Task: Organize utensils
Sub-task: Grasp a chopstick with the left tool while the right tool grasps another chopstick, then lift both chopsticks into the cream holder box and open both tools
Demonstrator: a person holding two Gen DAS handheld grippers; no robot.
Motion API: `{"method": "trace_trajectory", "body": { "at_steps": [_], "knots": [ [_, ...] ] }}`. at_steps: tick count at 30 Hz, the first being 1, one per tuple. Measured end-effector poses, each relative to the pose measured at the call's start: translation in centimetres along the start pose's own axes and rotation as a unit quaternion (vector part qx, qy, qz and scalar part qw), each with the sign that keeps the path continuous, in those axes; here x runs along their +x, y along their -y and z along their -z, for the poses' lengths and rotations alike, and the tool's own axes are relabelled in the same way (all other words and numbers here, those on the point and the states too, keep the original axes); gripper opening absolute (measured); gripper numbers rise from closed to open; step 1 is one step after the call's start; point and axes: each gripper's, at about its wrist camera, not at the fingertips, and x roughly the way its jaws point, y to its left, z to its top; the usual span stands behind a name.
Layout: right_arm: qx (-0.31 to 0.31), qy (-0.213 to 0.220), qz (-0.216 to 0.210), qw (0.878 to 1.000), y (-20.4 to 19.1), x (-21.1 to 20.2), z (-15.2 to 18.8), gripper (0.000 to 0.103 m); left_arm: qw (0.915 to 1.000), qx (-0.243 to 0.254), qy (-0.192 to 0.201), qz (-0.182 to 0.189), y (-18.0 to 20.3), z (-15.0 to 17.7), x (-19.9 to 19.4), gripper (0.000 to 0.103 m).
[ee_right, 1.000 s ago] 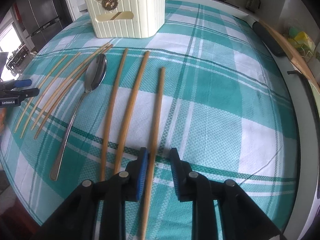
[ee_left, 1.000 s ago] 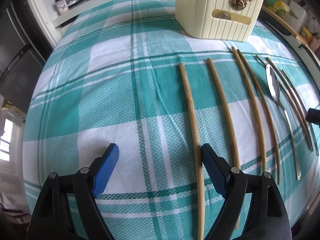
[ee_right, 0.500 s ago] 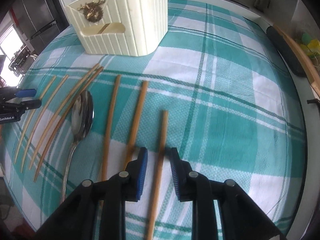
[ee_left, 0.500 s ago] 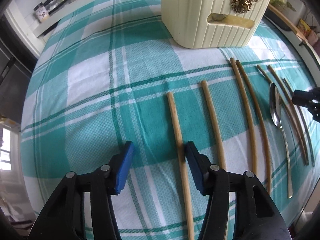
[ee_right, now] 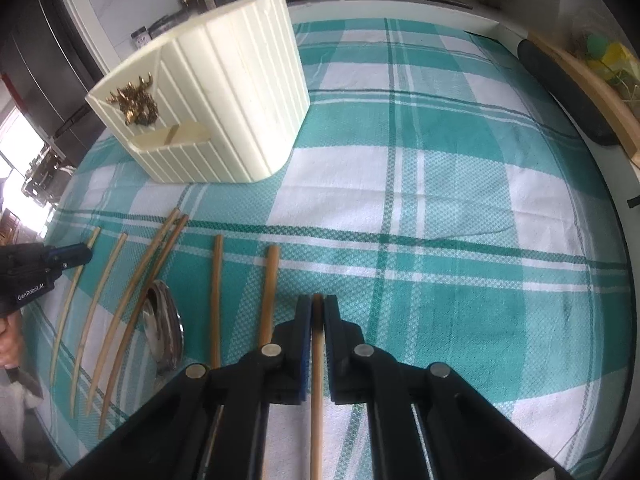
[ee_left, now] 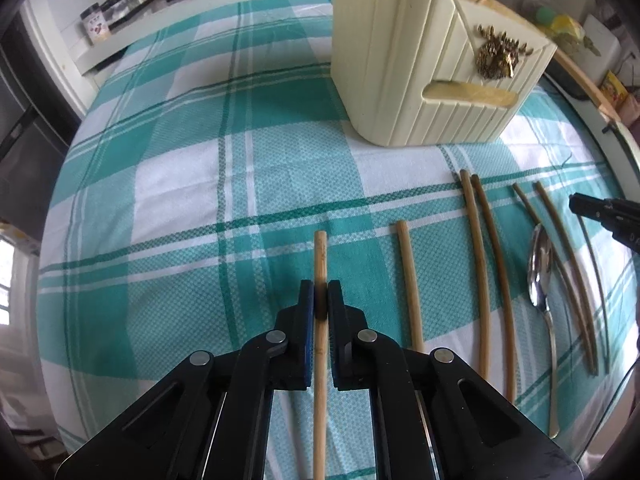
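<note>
— Left gripper (ee_left: 319, 304)?
— I'm pinching the outermost chopstick (ee_left: 320, 258), its long axis aiming toward the cream holder (ee_left: 400, 80).
— Right gripper (ee_right: 317, 318)?
— I'm clamping another chopstick (ee_right: 317, 356), lengthwise, tip pointing just right of the holder.

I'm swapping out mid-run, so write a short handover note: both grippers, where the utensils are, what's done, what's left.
Left gripper: shut on the leftmost chopstick.
Right gripper: shut on the rightmost chopstick.
Both chopsticks lie along the checked tablecloth.
Other chopsticks and the spoon lie in a row between them.
Cream holder stands behind; one stick tip pokes out of it.
Left: carry everything into the holder.
</note>
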Motion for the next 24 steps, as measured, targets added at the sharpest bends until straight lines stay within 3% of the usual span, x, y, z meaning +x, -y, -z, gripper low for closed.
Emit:
{"method": "trace_trajectory", "body": {
  "at_steps": [7,14,24],
  "knots": [
    [-0.021,0.095,-0.019,0.995,-1.5,-8.0,-0.3,0.006,0.9952,-0.031,0.089,0.025,-1.3,0.0,-8.3,0.005],
    [-0.050,0.189,-0.026,0.980,-4.0,-17.0,0.9,0.006,0.9810,-0.034,0.180,0.064,-1.1,1.1,-16.7,0.005],
    [-0.069,0.304,-0.004,0.950,-7.1,-23.4,2.2,0.006,0.9621,-0.038,0.252,0.096,0.0,2.6,-22.2,0.005]
  ]
}}
